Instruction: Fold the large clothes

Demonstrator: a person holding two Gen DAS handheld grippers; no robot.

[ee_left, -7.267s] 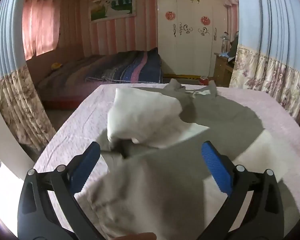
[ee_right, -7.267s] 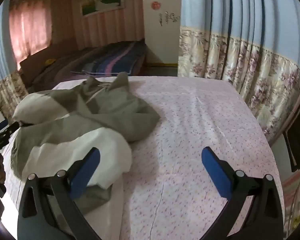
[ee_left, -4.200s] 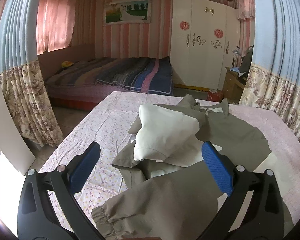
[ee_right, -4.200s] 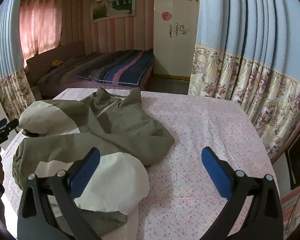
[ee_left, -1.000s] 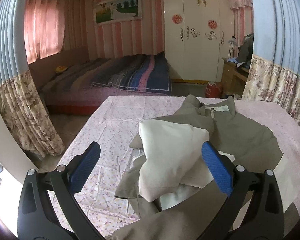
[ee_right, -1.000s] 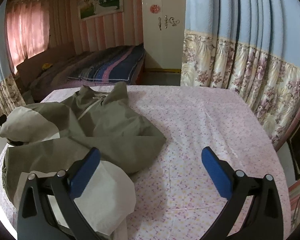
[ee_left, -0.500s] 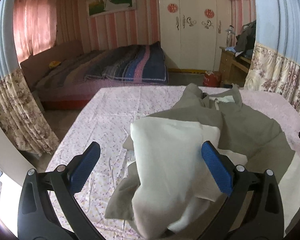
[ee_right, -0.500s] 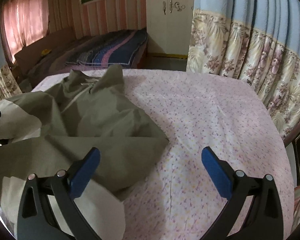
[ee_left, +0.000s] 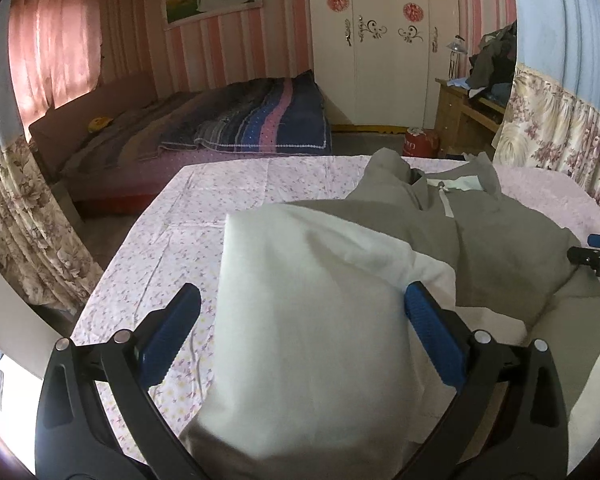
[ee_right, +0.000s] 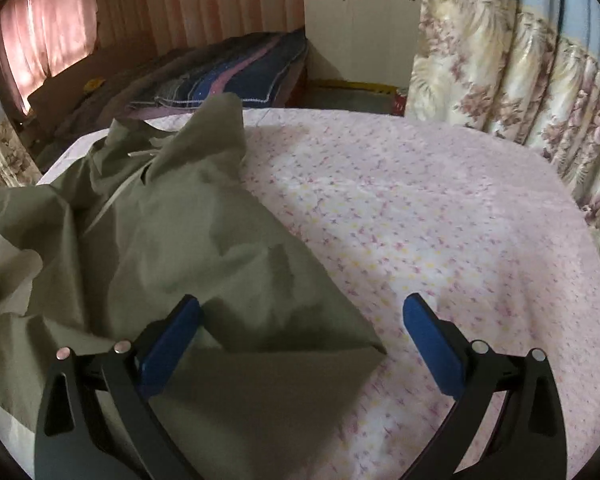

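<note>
The big olive-green and cream cloth jacket (ee_right: 172, 248) lies crumpled on the tabletop with the pink flowery sheet (ee_right: 440, 220), filling the left half of the right wrist picture. The right gripper (ee_right: 300, 334) is spread wide with nothing in it, low over the jacket's pointed corner. The left gripper (ee_left: 300, 328) is wide too, and a puffy cream part sits between its blue pads (ee_left: 432, 336).

I think it is best to get low, pinch only an edge, then pull flat slowly.

The cream part hides what is under it. The jacket's near edge is cut off.
</note>
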